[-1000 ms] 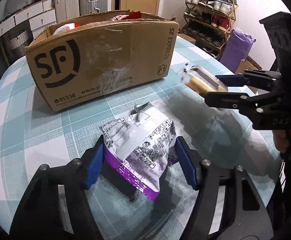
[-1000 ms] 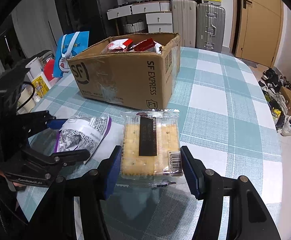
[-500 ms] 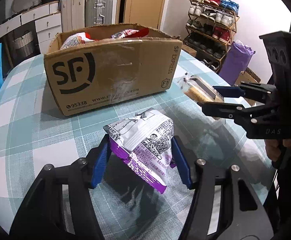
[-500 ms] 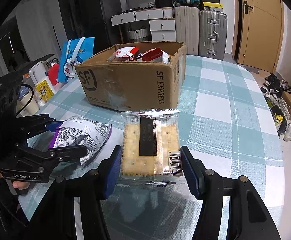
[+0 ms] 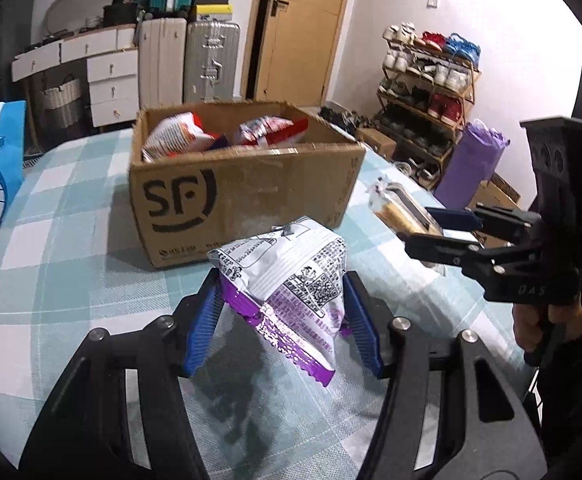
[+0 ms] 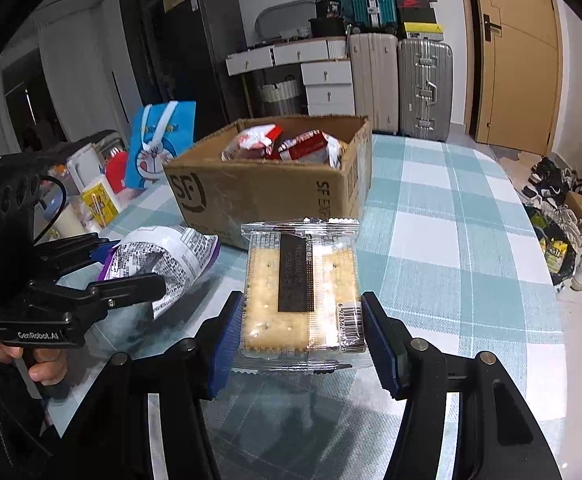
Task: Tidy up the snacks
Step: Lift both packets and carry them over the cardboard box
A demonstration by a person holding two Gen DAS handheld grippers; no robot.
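Observation:
My left gripper (image 5: 281, 320) is shut on a white and purple snack bag (image 5: 287, 280) and holds it above the checked table (image 5: 59, 248), just in front of the open SF cardboard box (image 5: 247, 196). My right gripper (image 6: 301, 328) is shut on a clear cracker pack (image 6: 301, 292), also lifted, in front of the box (image 6: 267, 192). The box holds red and white snack bags (image 5: 219, 134). The right gripper with its crackers also shows in the left wrist view (image 5: 431, 228), and the left gripper with its bag in the right wrist view (image 6: 131, 268).
A blue cartoon bag (image 6: 159, 144), a white kettle (image 6: 85, 168) and a yellow packet (image 6: 99, 204) stand at the table's left edge. Suitcases (image 6: 423, 88), drawers and a shoe rack (image 5: 427, 92) line the room beyond the table.
Both grippers have risen with their snacks and come closer to the box. I now look down into the box's open top. Both grips are unchanged.

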